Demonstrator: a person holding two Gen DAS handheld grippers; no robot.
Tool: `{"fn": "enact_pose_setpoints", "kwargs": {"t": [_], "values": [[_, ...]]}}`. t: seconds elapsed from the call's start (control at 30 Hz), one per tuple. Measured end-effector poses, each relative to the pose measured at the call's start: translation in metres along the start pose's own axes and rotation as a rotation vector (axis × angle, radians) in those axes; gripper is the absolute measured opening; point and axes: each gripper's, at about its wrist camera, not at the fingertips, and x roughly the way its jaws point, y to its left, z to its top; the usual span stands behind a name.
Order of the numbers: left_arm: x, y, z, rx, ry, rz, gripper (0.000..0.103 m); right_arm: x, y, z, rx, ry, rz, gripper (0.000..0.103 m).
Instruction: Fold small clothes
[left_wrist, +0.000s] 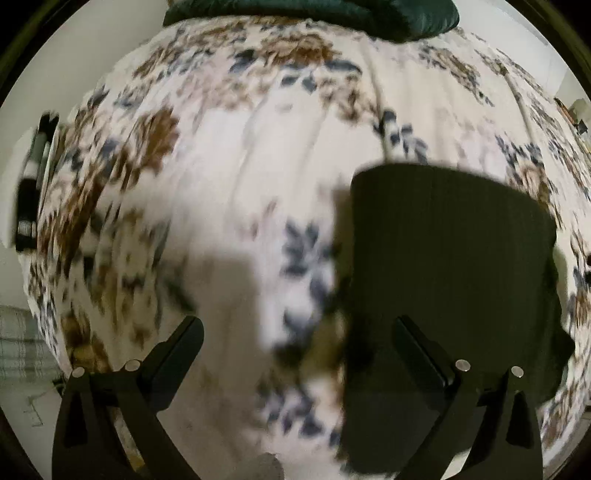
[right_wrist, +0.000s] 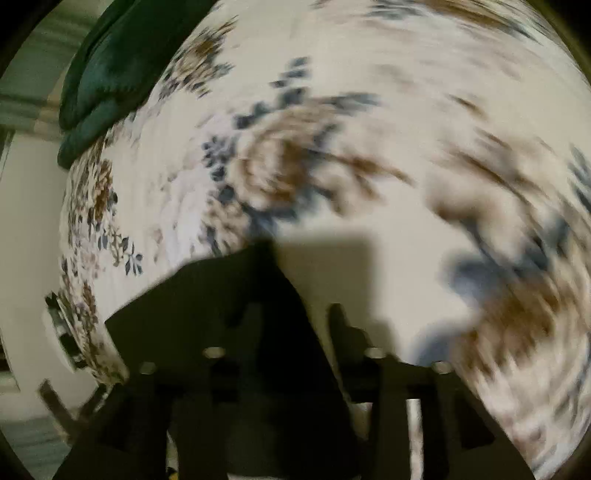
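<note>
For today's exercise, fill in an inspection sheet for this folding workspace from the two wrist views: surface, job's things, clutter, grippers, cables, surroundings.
Surface: floral bedspread, white with brown and blue flowers; motion blur in both views.
Job's things: dark garment lying flat on the bedspread in the left view; in the right view a part of it reaches between the fingers.
Clutter: dark green quilted item at the far edge of the bed.
Grippers: left hand-held gripper open, holding nothing; right hand-held gripper has cloth between its fingers, closure unclear.
Cables: nothing seen.
Surroundings: pale wall; black-and-white object beside the bed, too blurred to identify.
</note>
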Motion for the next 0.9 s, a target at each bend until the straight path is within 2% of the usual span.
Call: {"fn": "enact_pose_setpoints", "kwargs": {"t": [0.13, 0.3, 0.33, 0.37, 0.4, 0.47, 0.57, 0.67, 0.77, 0.83, 0.9], "values": [[-0.001, 0.010, -0.032, -0.021, 0.073, 0.003, 0.103, -0.016, -0.037, -0.052, 0.095, 0.068, 0.023, 0.046], [0.006, 0.009, -0.059, -0.044, 0.149, 0.002, 0.103, 0.024, -0.055, -0.091, 0.181, 0.125, 0.056, 0.045], [0.006, 0.007, -0.062, -0.047, 0.154, 0.003, 0.103, 0.031, -0.051, -0.097, 0.178, 0.117, 0.086, 0.023], [0.006, 0.006, -0.063, -0.046, 0.154, 0.007, 0.103, 0.034, -0.048, -0.102, 0.168, 0.103, 0.084, 0.016], [0.005, 0.004, -0.065, -0.043, 0.153, 0.007, 0.103, 0.031, -0.040, -0.110, 0.146, 0.065, 0.039, 0.014], [0.001, 0.001, -0.067, -0.038, 0.143, 0.006, 0.103, 0.013, -0.033, -0.121, 0.142, -0.020, 0.022, 0.011], [0.000, -0.003, -0.070, -0.035, 0.148, -0.006, 0.103, -0.012, -0.034, -0.133, 0.168, -0.081, 0.001, 0.010], [0.000, -0.004, -0.075, -0.052, 0.159, -0.038, 0.103, -0.008, -0.046, -0.141, 0.188, -0.034, -0.038, 0.010], [0.002, -0.001, -0.074, -0.086, 0.155, -0.095, 0.103, 0.022, -0.061, -0.141, 0.175, 0.097, -0.024, 0.016], [0.005, 0.003, -0.068, -0.102, 0.140, -0.148, 0.103, 0.022, -0.068, -0.131, 0.167, 0.117, -0.013, 0.042], [0.013, 0.009, -0.058, -0.124, 0.137, -0.229, 0.103, 0.012, -0.073, -0.120, 0.148, 0.078, 0.039, 0.055]]}}
